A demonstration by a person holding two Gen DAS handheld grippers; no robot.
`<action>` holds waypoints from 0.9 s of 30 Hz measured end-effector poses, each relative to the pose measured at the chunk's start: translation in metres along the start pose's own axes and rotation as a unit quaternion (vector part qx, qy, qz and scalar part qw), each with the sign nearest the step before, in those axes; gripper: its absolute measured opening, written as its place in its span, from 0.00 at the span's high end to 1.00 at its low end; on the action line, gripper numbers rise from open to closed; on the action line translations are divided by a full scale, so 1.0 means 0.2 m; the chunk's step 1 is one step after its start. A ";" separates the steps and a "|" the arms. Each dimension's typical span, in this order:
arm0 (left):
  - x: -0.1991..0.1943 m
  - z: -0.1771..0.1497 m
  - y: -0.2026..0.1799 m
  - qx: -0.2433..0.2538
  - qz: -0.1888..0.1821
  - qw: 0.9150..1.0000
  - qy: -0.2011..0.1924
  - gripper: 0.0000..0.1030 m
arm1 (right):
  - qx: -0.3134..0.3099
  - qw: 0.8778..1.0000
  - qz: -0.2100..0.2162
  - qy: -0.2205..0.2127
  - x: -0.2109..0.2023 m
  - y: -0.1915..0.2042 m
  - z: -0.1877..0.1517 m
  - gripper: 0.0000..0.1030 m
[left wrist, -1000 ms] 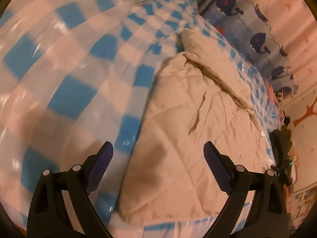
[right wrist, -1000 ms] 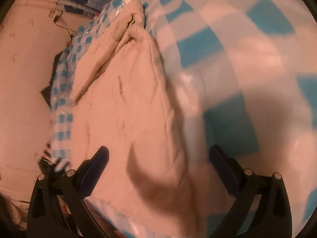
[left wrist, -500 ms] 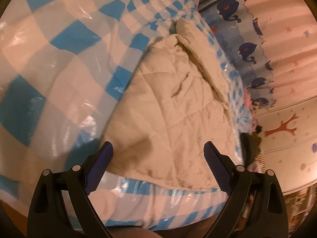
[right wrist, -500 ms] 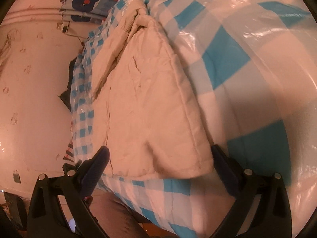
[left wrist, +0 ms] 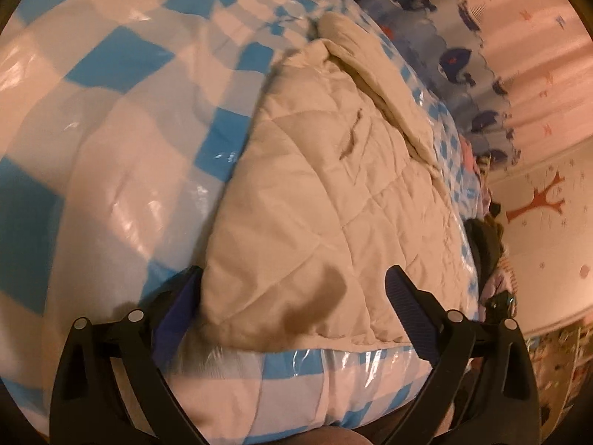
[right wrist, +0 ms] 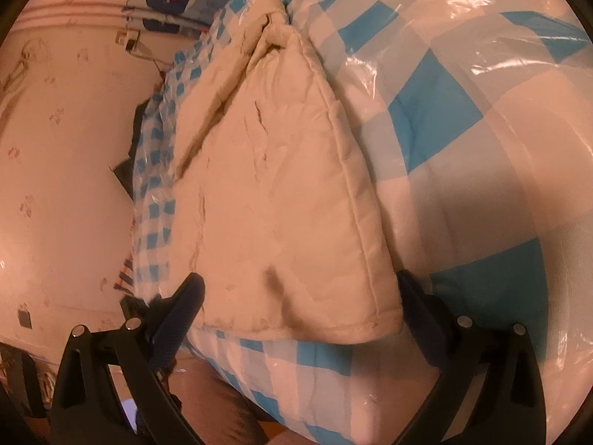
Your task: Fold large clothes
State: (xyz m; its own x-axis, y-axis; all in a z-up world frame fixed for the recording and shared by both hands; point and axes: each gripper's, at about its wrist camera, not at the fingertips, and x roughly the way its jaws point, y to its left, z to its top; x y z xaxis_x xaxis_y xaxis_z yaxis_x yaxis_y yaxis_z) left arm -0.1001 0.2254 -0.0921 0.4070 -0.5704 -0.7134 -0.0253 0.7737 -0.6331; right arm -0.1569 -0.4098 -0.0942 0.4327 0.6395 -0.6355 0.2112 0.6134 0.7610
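Note:
A cream quilted padded garment [left wrist: 326, 200] lies folded on a blue-and-white checked cover [left wrist: 111, 118] wrapped in clear plastic. In the left wrist view my left gripper [left wrist: 296, 311] is open, its jaws on either side of the garment's near left corner, holding nothing. In the right wrist view the same garment [right wrist: 281, 193] narrows away from me, and my right gripper [right wrist: 300, 304] is open with its jaws on either side of the near right corner. Both grippers sit at the garment's near hem by the front edge of the cover.
A whale-print fabric [left wrist: 456, 63] runs along the far side. Dark clothes [left wrist: 489, 244] lie at the right end. A pink wall [right wrist: 63, 185] with small prints stands on the left of the right wrist view. The cover's front edge [right wrist: 333, 382] drops off just below the hem.
Both grippers have drawn back toward the front edge and come lower. The garment's near hem now lies between each pair of open jaws. The garment itself has not moved.

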 end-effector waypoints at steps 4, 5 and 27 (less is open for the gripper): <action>0.01 0.00 0.01 -0.007 -0.011 1.000 0.000 0.09 | -0.036 0.999 -0.027 0.003 0.03 0.03 -0.04 0.05; 0.01 0.01 0.02 -0.009 -0.015 1.000 0.000 0.09 | -0.046 0.998 -0.036 0.002 0.04 0.03 -0.05 0.05; -0.03 0.05 0.11 -0.034 -0.066 0.997 0.011 0.17 | -0.073 0.994 -0.073 0.021 0.09 0.10 -0.02 0.77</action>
State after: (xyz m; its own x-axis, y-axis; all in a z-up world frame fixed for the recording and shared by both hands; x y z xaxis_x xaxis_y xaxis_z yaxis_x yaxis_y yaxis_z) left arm -0.0948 0.2485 -0.0982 0.3917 -0.6728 -0.6276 -0.0350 0.6707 -0.7409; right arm -0.1489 -0.3839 -0.0909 0.3690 0.5564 -0.7445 0.1387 0.7591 0.6361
